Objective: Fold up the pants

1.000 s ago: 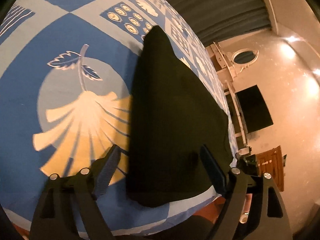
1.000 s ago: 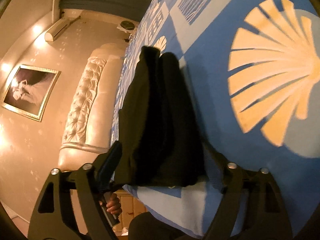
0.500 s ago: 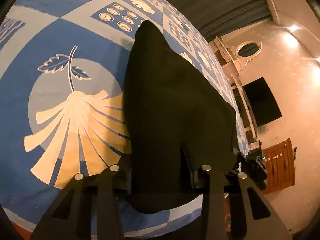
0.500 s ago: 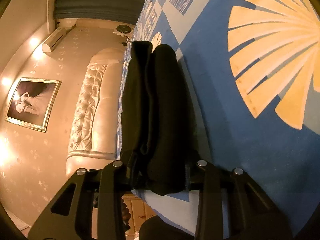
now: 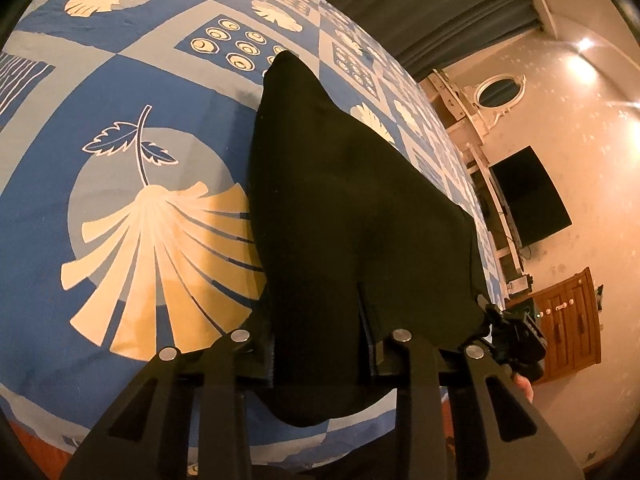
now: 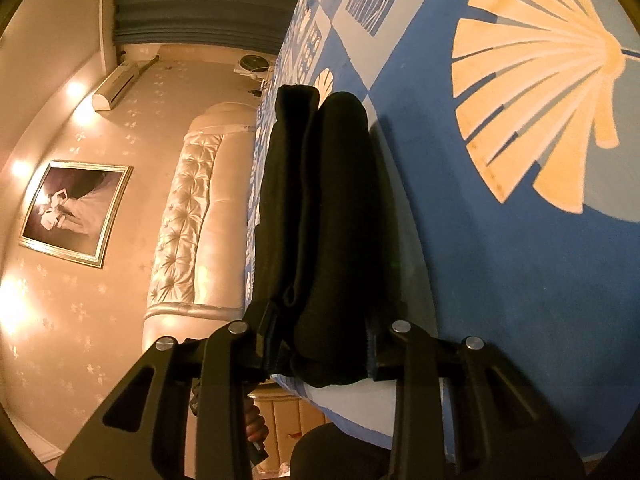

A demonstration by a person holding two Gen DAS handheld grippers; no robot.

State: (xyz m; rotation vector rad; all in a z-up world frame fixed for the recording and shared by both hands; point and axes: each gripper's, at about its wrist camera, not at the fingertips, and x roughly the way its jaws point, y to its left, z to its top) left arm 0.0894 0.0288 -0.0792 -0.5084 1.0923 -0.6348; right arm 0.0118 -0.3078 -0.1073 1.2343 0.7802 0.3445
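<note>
Black pants (image 5: pixel 340 200) lie folded into a thick stack at the near edge of a bed with a blue shell-pattern cover (image 5: pixel 120 220). My left gripper (image 5: pixel 320 344) is closing on the stack's near left corner, its pads pressing into the cloth. In the right wrist view the same pants (image 6: pixel 320 200) show as two thick rolled layers on the cover (image 6: pixel 520 280). My right gripper (image 6: pixel 320 348) is shut on their near end, both pads against the fabric. The right gripper's body (image 5: pixel 516 336) shows at the stack's other near corner in the left wrist view.
A padded cream headboard (image 6: pixel 188 220) and a framed picture (image 6: pixel 76 212) are to the left in the right wrist view. A wall television (image 5: pixel 528 196) and a wooden cabinet (image 5: pixel 568 320) stand beyond the bed. A person's hand (image 6: pixel 256 424) shows below the bed edge.
Both grippers stood wide open around the pants' near edge and have closed onto it. The cloth is now bunched between the fingers of each.
</note>
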